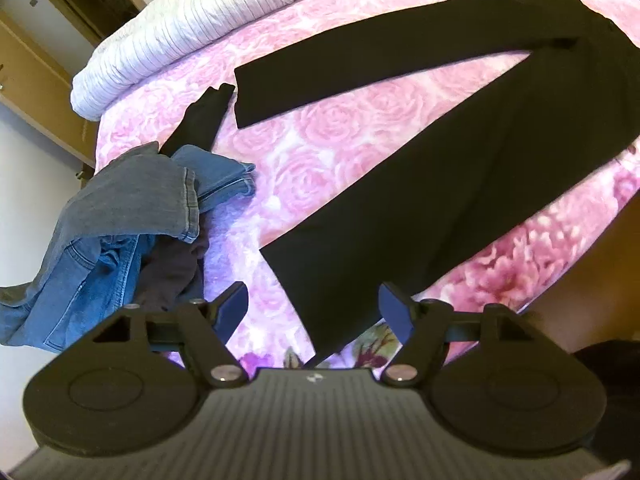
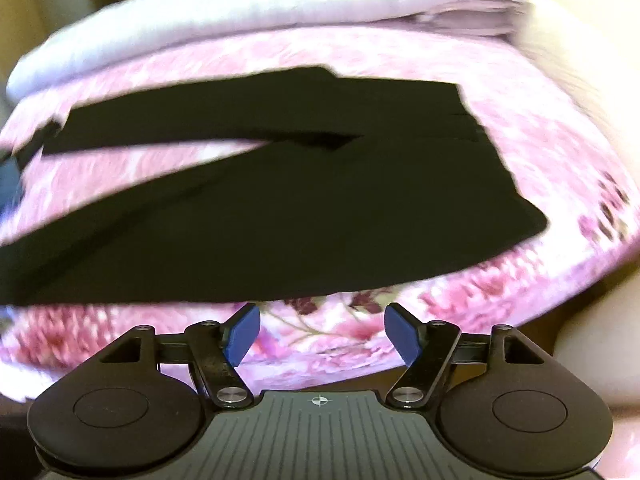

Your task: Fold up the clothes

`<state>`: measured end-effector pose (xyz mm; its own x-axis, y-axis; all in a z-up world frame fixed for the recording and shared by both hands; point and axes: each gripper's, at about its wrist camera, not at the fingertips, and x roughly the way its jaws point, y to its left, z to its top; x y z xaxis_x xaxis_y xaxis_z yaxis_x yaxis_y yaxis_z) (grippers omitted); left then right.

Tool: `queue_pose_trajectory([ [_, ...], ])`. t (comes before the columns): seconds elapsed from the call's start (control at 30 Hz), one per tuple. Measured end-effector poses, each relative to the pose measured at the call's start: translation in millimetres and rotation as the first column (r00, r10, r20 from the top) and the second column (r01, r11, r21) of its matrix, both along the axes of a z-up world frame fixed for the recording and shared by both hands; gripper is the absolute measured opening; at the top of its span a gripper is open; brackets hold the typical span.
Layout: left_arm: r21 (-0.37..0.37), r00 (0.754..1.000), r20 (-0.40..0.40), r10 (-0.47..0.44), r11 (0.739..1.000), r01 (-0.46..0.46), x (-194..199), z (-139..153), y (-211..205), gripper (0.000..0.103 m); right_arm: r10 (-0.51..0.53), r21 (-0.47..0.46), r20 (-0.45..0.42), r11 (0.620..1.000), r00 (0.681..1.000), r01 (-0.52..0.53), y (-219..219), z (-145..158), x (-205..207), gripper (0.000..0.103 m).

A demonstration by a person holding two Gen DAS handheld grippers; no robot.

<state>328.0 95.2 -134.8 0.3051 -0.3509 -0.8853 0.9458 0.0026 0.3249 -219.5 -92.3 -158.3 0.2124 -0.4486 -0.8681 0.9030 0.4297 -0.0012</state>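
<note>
A pair of black trousers (image 1: 440,184) lies spread flat on the pink floral bedspread (image 1: 320,140), legs apart in a V. My left gripper (image 1: 314,308) hovers above the hem of the near leg, open, nothing between its blue pads. In the right wrist view the same black trousers (image 2: 280,208) show their waist end at the right. My right gripper (image 2: 322,334) hangs above the bedspread (image 2: 520,152) just short of the trousers' near edge, open and empty. That view is blurred.
A heap of blue jeans (image 1: 120,216) with dark garments lies at the bed's left edge. Another black garment (image 1: 200,120) pokes out behind it. A folded white ribbed quilt (image 1: 192,20) lies along the far side. Wooden furniture (image 1: 32,80) stands beyond the bed.
</note>
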Motion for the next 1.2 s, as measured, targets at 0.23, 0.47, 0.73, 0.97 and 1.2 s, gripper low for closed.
queue_pose_trajectory([
  [0.23,0.011,0.990,0.041,-0.134,0.991,0.134,35.3,-8.8,5.7,0.068,-0.227,0.019,0.091,0.974,0.970,0.226,41.9,29.5,-5.1,0.075],
  [0.47,0.079,0.931,0.048,-0.362,0.930,0.358,73.4,-58.5,22.0,0.068,-0.195,0.088,0.163,0.979,0.967,0.183,111.4,10.1,73.2,0.075],
  [0.73,0.060,0.905,-0.079,-0.417,0.905,0.422,110.1,-119.1,-17.9,0.066,-0.002,0.227,0.176,0.973,0.984,-0.038,154.3,-68.7,203.3,0.075],
  [0.97,0.120,0.871,-0.110,-0.479,0.863,0.490,129.2,-174.4,-78.3,0.047,-0.031,0.275,0.311,0.960,0.950,-0.059,131.3,-133.1,233.5,0.074],
  [1.2,0.143,0.824,-0.152,-0.545,0.813,0.564,137.2,-175.0,-91.5,0.000,-0.133,0.309,0.368,0.951,0.920,0.014,112.0,-158.9,231.8,0.074],
])
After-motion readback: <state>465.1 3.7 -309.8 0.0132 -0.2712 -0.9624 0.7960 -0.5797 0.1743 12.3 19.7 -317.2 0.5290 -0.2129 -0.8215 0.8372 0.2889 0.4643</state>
